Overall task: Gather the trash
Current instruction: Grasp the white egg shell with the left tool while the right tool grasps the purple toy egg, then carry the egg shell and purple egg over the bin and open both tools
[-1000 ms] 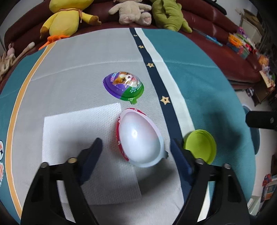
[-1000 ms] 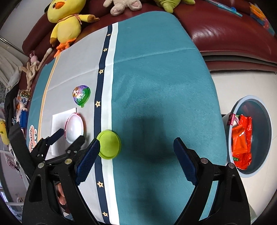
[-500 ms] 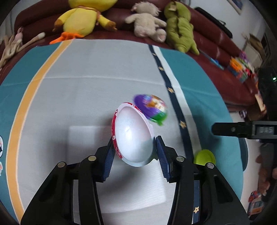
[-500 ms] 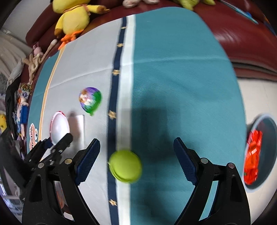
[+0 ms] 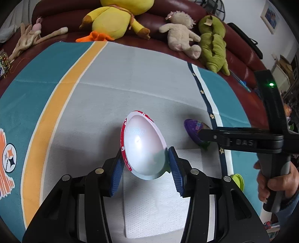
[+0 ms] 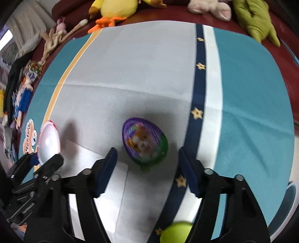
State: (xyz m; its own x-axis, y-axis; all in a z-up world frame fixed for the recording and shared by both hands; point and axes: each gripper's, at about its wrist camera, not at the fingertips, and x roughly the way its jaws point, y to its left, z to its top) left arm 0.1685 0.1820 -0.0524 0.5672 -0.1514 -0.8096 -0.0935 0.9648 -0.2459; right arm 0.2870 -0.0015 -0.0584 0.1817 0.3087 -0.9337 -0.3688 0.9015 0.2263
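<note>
My left gripper (image 5: 144, 155) is shut on a white egg-shaped shell with a red rim (image 5: 142, 142), held tilted above a white napkin (image 5: 158, 209). The shell (image 6: 49, 142) also shows at the left of the right wrist view. There a purple and green egg-shaped wrapper with a puppy picture (image 6: 143, 140) lies on the grey cloth. My right gripper (image 6: 146, 152) hangs over it, and its jaws are closing with the wrapper between them. A gap shows between each pad and the wrapper. A round lime-green lid (image 6: 175, 231) lies near the bottom edge.
The striped teal, grey and navy tablecloth (image 5: 93, 97) covers the table. A yellow duck plush (image 5: 115, 16), a beige plush (image 5: 181, 37) and a green plush (image 5: 214, 43) sit on the red sofa behind. A person's hand (image 5: 271, 183) holds the right gripper's handle.
My left gripper closed on the white shell and lifted it off the napkin. My right gripper moved left from the green lid to over the purple wrapper, and its jaws narrowed.
</note>
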